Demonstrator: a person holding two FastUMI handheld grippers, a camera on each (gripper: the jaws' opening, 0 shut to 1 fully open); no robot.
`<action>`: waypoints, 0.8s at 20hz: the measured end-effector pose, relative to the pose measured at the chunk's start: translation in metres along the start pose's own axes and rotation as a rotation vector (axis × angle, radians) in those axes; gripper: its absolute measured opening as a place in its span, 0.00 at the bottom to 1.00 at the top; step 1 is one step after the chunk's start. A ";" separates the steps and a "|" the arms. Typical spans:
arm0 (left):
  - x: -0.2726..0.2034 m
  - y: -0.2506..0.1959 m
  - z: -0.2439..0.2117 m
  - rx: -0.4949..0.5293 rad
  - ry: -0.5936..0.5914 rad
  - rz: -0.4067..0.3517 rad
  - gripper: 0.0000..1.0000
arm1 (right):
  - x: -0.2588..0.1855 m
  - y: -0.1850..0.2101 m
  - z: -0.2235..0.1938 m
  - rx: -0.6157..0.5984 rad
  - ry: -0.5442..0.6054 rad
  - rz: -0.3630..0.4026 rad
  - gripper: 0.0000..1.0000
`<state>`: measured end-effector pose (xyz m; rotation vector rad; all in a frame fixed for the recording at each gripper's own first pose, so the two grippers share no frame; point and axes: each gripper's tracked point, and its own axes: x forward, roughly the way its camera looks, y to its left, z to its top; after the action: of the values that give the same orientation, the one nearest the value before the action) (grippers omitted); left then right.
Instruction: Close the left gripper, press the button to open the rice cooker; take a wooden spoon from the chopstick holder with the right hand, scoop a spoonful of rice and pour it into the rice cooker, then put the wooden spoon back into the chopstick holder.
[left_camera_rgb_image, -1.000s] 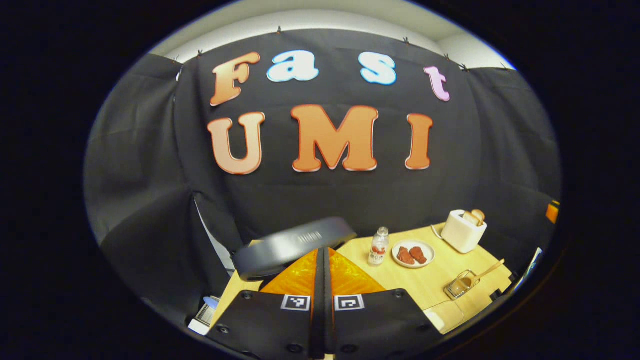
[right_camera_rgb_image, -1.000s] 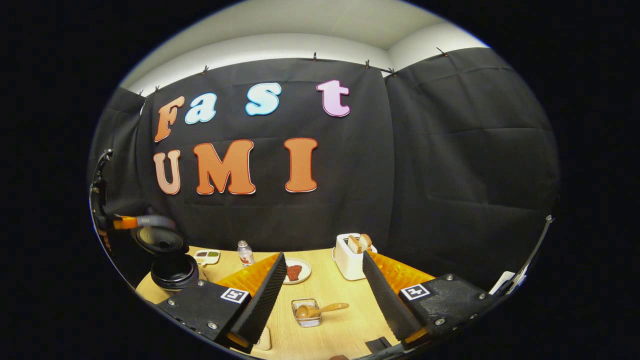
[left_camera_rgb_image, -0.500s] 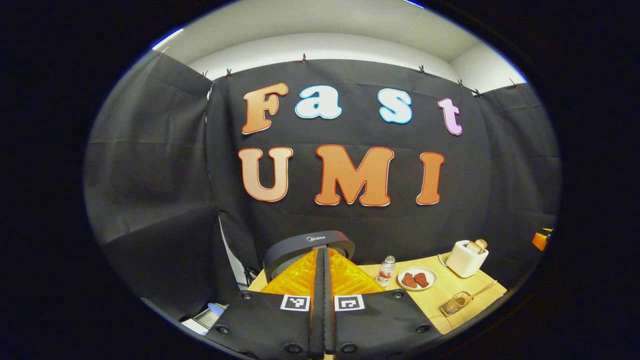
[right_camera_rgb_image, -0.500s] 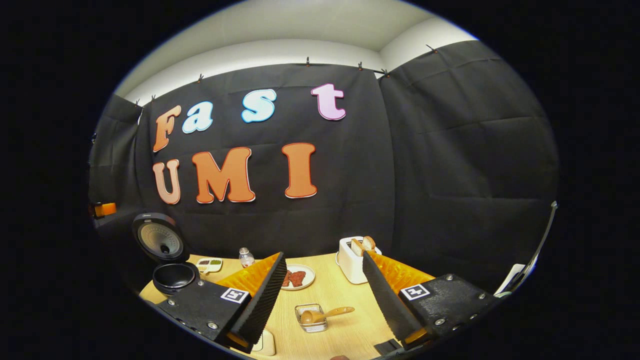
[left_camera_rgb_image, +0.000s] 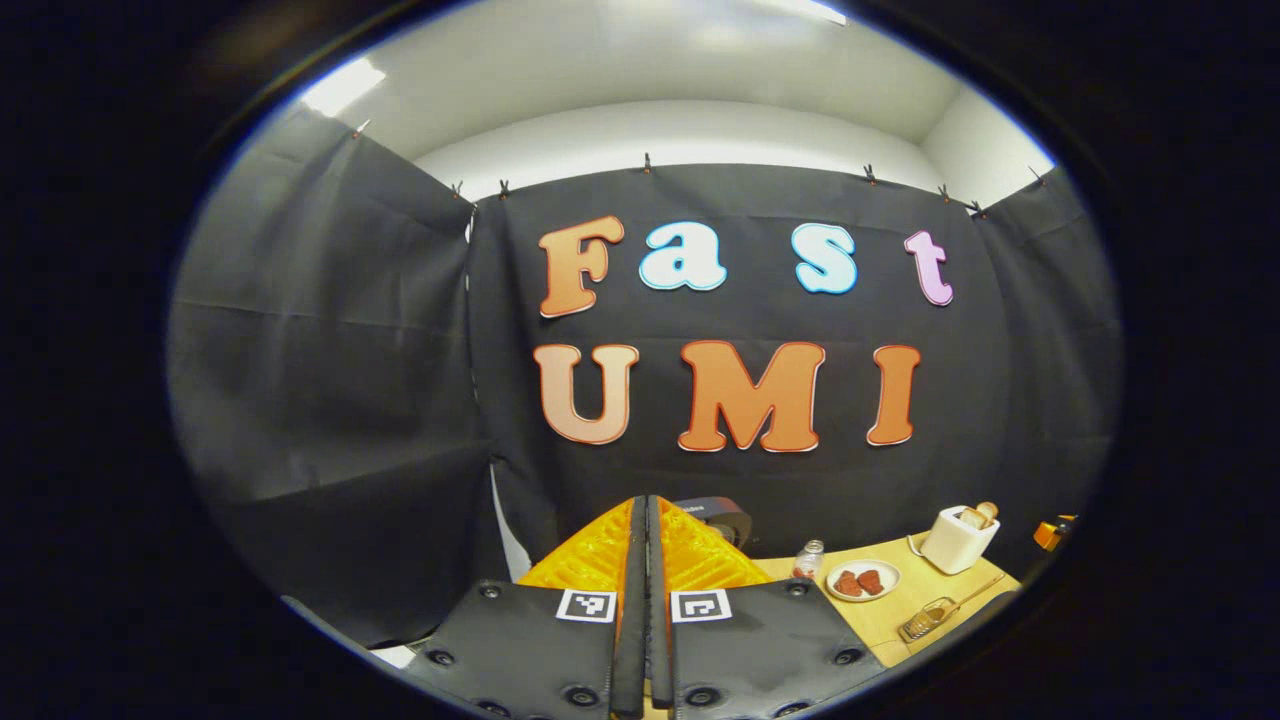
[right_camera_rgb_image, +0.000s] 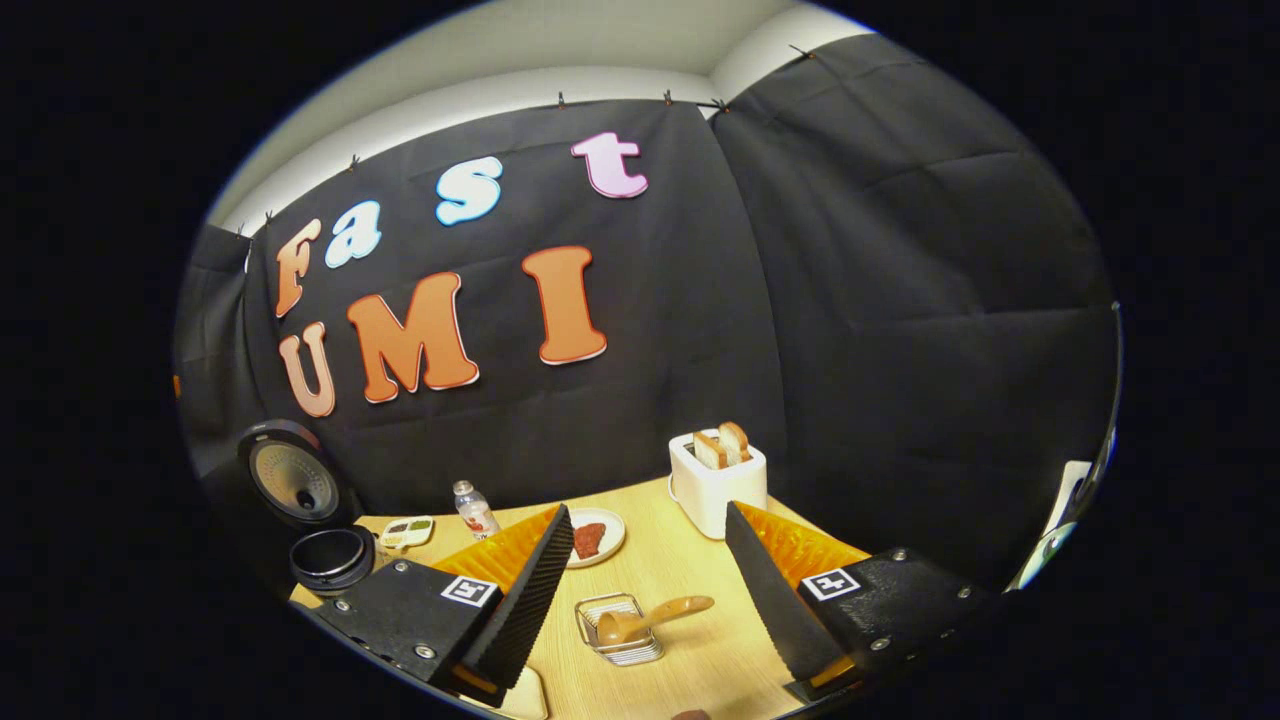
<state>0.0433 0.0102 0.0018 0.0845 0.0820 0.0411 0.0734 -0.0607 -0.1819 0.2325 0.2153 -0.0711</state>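
One round-lidded rice cooker (right_camera_rgb_image: 300, 515), lid up

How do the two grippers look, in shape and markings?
Left gripper: two black housing plates with round screws, each bearing a small square black-and-white tag; ribbed wedge-shaped fingers. Right gripper: the same black plates, screws and square tags; its wedge fingers have finely ridged inner faces.

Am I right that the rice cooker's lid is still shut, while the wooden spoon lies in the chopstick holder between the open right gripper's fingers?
Not quite: in the right gripper view the rice cooker has its lid up. The rest holds: the wooden spoon lies in the chopstick holder, seen between the fingers of the open right gripper.
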 end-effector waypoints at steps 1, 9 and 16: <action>-0.005 0.003 0.004 0.010 -0.010 0.014 0.15 | 0.005 -0.004 -0.011 0.017 0.018 -0.007 0.95; -0.023 0.017 0.004 -0.030 -0.019 0.058 0.58 | 0.046 -0.031 -0.095 0.121 0.158 -0.053 0.95; -0.031 0.032 -0.015 -0.009 0.032 0.096 0.98 | 0.059 -0.016 -0.134 0.332 0.256 -0.016 0.78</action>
<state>0.0098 0.0420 -0.0074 0.0787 0.1102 0.1385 0.1021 -0.0474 -0.3260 0.5715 0.4612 -0.0930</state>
